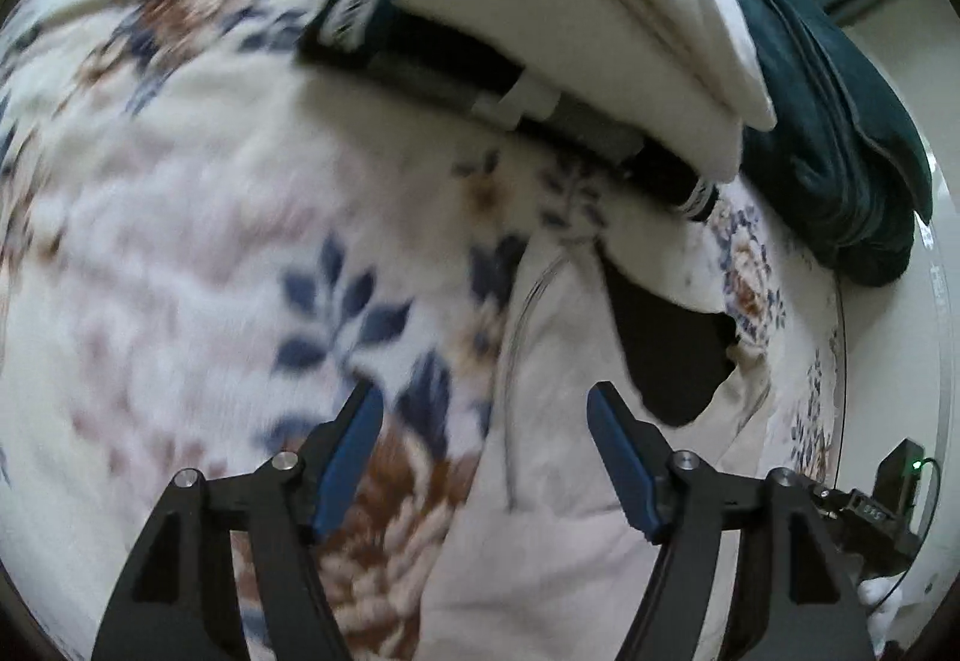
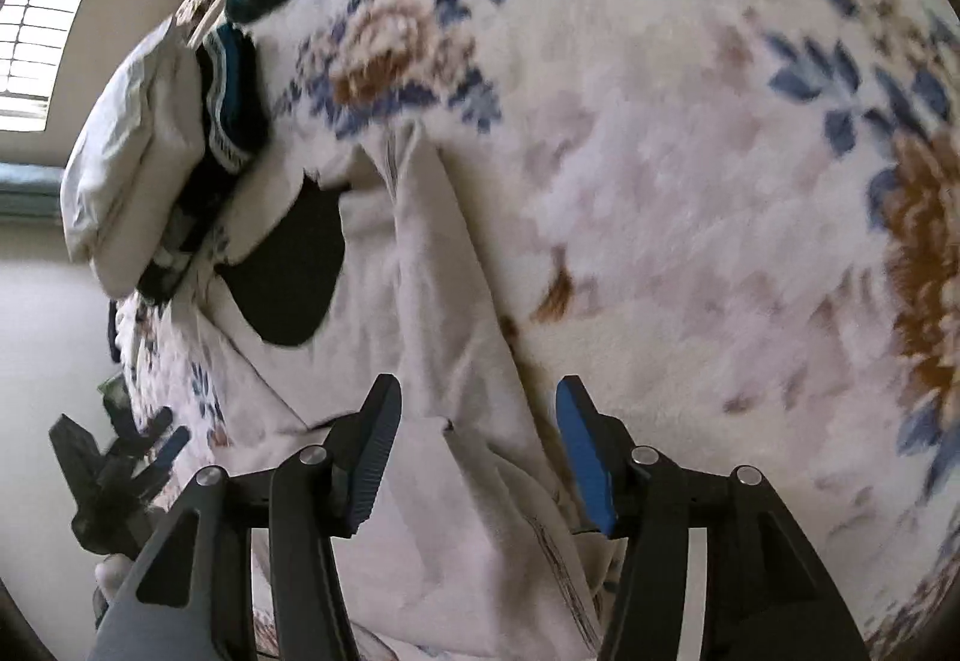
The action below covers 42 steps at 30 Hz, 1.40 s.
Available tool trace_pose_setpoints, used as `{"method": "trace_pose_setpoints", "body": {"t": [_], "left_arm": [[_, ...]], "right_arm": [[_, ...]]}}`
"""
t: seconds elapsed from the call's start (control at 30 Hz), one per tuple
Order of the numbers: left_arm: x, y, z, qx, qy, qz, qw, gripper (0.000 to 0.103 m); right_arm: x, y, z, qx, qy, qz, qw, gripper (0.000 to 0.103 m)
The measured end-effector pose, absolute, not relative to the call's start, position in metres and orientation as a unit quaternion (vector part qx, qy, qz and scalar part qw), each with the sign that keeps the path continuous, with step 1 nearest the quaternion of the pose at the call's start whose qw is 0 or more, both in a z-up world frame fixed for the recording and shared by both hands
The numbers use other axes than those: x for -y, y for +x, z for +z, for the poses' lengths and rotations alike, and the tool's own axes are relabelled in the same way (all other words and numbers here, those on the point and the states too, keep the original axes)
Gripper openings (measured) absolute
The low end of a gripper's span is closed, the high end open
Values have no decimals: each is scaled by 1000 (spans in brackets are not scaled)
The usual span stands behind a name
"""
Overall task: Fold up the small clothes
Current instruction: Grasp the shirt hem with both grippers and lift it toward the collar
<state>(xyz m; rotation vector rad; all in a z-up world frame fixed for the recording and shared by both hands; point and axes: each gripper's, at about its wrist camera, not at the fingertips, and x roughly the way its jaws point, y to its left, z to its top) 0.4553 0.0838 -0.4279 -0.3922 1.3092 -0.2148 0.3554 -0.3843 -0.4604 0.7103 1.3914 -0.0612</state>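
Observation:
A pale cream garment [image 1: 564, 511] with a black patch [image 1: 666, 343] lies on the floral blanket [image 1: 180, 241]. My left gripper [image 1: 486, 403] is open and empty, hovering over the garment's left edge. In the right wrist view the same garment [image 2: 438, 313] runs up from the bottom, its black patch [image 2: 294, 271] to the left. My right gripper [image 2: 477, 397] is open and empty just above the garment's near end. The left gripper also shows in the right wrist view [image 2: 120, 457] at the lower left.
A stack of folded clothes [image 1: 576, 19], white on top of dark items, sits at the far side of the blanket. A dark teal blanket [image 1: 840, 121] is heaped at the right. A window [image 2: 42, 31] and a pale wall are at the left in the right wrist view.

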Motion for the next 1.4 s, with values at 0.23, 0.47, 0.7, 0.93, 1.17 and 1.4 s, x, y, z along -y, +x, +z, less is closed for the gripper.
{"method": "trace_pose_setpoints", "body": {"t": [0.23, 0.47, 0.7, 0.93, 1.17, 1.4], "left_arm": [[-46, 503, -445, -623, -94, -131, 765, 69], [-17, 534, -476, -637, -55, -151, 754, 69], [-22, 541, -475, -642, -97, -165, 742, 69], [-2, 549, -481, -628, -57, -195, 751, 25], [11, 546, -468, -599, -36, -212, 772, 6], [-12, 514, -398, -537, -59, -212, 814, 5]], "right_arm": [[366, 418, -448, -630, 254, -30, 734, 62], [339, 487, -487, -672, 161, -13, 723, 62], [361, 500, -498, -666, 258, 5, 700, 62], [370, 508, -535, -702, 241, 13, 669, 63], [359, 509, -516, -662, 233, 26, 712, 11], [339, 492, -465, -628, 204, 52, 749, 9]]}}
